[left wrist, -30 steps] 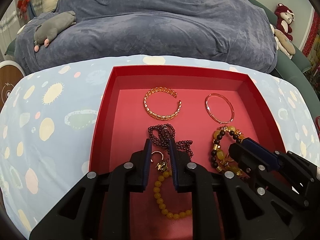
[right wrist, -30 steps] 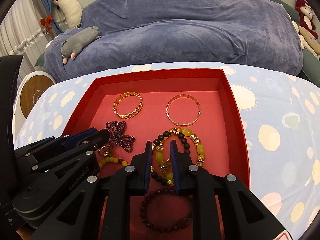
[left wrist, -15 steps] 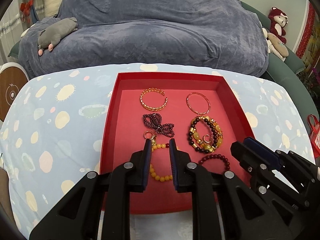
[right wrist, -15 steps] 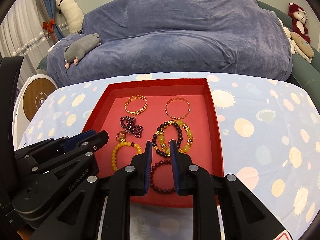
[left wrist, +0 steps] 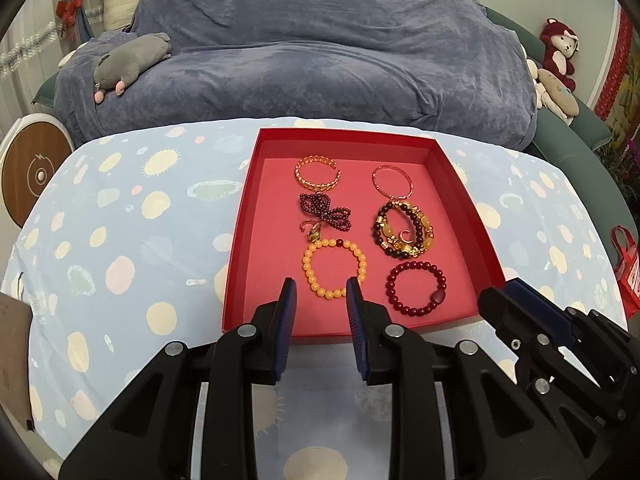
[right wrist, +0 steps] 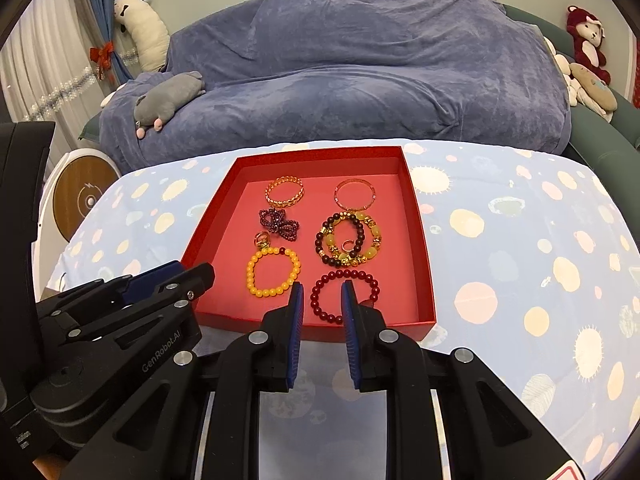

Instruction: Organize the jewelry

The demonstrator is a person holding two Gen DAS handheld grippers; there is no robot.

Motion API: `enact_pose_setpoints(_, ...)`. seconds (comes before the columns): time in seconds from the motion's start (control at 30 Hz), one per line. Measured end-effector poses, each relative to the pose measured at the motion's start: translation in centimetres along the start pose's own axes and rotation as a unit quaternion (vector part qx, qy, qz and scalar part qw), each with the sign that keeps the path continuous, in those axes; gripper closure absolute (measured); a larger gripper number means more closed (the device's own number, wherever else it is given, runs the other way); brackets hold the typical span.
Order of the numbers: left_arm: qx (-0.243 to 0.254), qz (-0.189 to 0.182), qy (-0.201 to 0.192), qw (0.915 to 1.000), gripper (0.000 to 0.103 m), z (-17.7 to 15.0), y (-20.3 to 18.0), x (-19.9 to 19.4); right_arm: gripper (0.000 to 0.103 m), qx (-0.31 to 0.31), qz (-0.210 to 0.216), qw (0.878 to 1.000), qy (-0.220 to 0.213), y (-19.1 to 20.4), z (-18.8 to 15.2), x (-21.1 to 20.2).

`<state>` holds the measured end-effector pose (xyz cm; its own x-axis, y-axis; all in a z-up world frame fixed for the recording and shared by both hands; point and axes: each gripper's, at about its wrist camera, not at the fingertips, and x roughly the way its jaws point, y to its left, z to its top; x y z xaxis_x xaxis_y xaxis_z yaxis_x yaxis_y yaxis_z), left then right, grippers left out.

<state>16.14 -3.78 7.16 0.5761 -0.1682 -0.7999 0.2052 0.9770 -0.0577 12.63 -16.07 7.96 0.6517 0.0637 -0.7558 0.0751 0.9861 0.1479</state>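
Two hand-held tools poised over the near rim of a red tray (left wrist: 240, 248) on a pale blue spotted tablecloth (left wrist: 120, 240). Left gripper (left wrist: 320, 284): jaws apart, just been opening, nothing between the pads, tips framing the near side of a yellow bead bracelet (left wrist: 334, 266) without touching it. Right gripper (right wrist: 320, 286): jaws parted by a narrower gap, likewise empty, tips lined up in front of a dark red bead bracelet (left wrist: 416, 288). Inside the tray, all jewelry flat on the floor in two columns. Left column, far to near: gold chain bangle (left wrist: 317, 172), purple bead bow (left wrist: 324, 212), small gold ring (left wrist: 310, 230) just beside the bow and touching the yellow bracelet's far edge, then the yellow bracelet itself. Right column, far to near: thin rose-gold bangle (left wrist: 392, 180), dark-and-yellow bead bracelet (left wrist: 402, 232) with a second small ring (left wrist: 404, 236) lying inside its loop, then the dark red bracelet. Beyond the table, a sofa under a blue-grey cover (left wrist: 320, 60) with a grey plush toy (left wrist: 128, 60) on its left end.
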Motion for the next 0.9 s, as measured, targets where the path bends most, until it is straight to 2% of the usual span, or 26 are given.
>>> enact_pose_setpoints(0.33,-0.007,0.017,0.016,0.9997,0.078,-1.5,0.8,-0.4,0.083,0.01,-0.006,1.0,0.016,-0.4,-1.2,-0.5)
enact_pose_setpoints(0.37,-0.008,0.018,0.018,0.9996,0.078,-1.6,0.9,-0.4,0.08,0.01,-0.007,1.0,0.016,-0.4,-1.3,-0.6)
enact_pose_setpoints(0.4,-0.009,0.017,0.02,0.9996,0.076,-1.7,0.9,-0.4,0.073,0.012,-0.009,1.0,0.016,-0.4,-1.4,-0.7)
enact_pose_setpoints(0.47,-0.009,0.019,0.021,0.9996,0.071,-1.9,0.9,-0.4,0.066,0.016,-0.011,1.0,0.013,-0.4,-1.6,-1.0)
enact_pose_setpoints(0.63,-0.003,0.022,0.024,0.9995,0.066,-2.5,0.7,-0.5,0.066,0.014,-0.016,1.0,0.018,-0.4,-2.1,-1.1)
enact_pose_setpoints(0.7,-0.003,0.026,0.021,0.9994,0.055,-2.5,0.6,-0.7,0.064,0.014,-0.019,1.0,0.019,-0.3,-2.2,-1.2)
enact_pose_setpoints(0.8,0.0,0.029,0.015,0.9995,0.047,-2.7,0.3,-1.0,0.056,0.015,-0.019,1.0,0.017,-0.4,-2.4,-1.4)
enact_pose_setpoints(0.9,0.003,0.037,0.013,0.9992,0.041,-2.7,0.1,-1.2,0.056,0.017,-0.024,0.999,0.016,-0.6,-2.5,-1.6)
